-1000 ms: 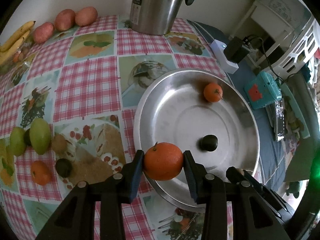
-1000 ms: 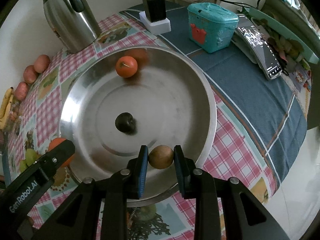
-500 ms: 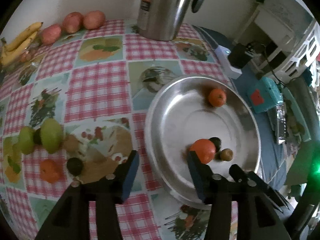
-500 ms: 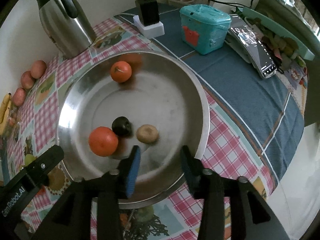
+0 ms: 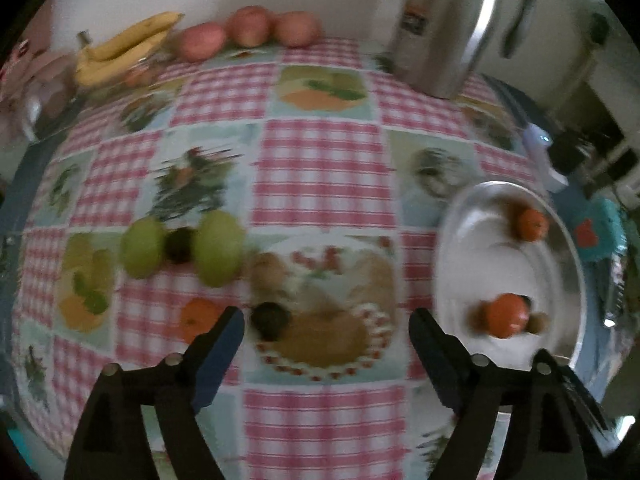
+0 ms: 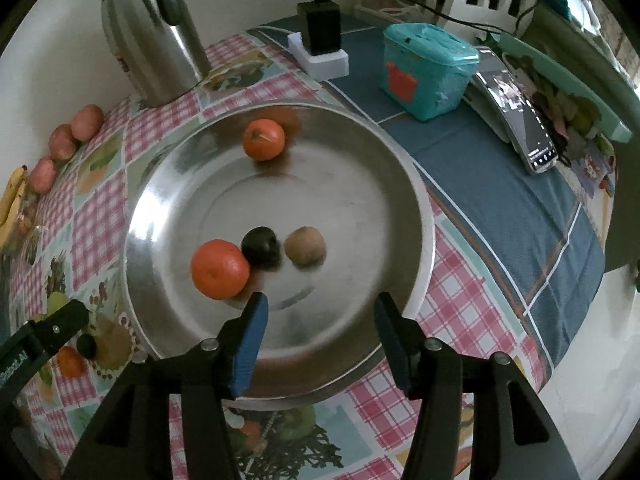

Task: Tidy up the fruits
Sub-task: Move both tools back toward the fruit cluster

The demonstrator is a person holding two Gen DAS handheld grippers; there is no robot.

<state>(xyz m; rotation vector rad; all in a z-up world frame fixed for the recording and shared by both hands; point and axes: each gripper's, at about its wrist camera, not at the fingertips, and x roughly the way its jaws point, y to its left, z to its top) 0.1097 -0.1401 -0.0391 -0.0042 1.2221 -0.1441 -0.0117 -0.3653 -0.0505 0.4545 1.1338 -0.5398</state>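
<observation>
My left gripper (image 5: 326,330), jaws just opened wide and empty, has the dark fruit (image 5: 270,320) just inside its left finger, nearer than my half-open, empty right gripper (image 6: 320,314).

Left wrist view motion-blurred; kettle (image 5: 448,28) top cut off.

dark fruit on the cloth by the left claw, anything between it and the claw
Nothing visible does. The left claw is open and empty, its jaws having just been opening, and the dark fruit lies on the tablecloth just inside its left finger. A small orange sits just outside that finger.
</observation>
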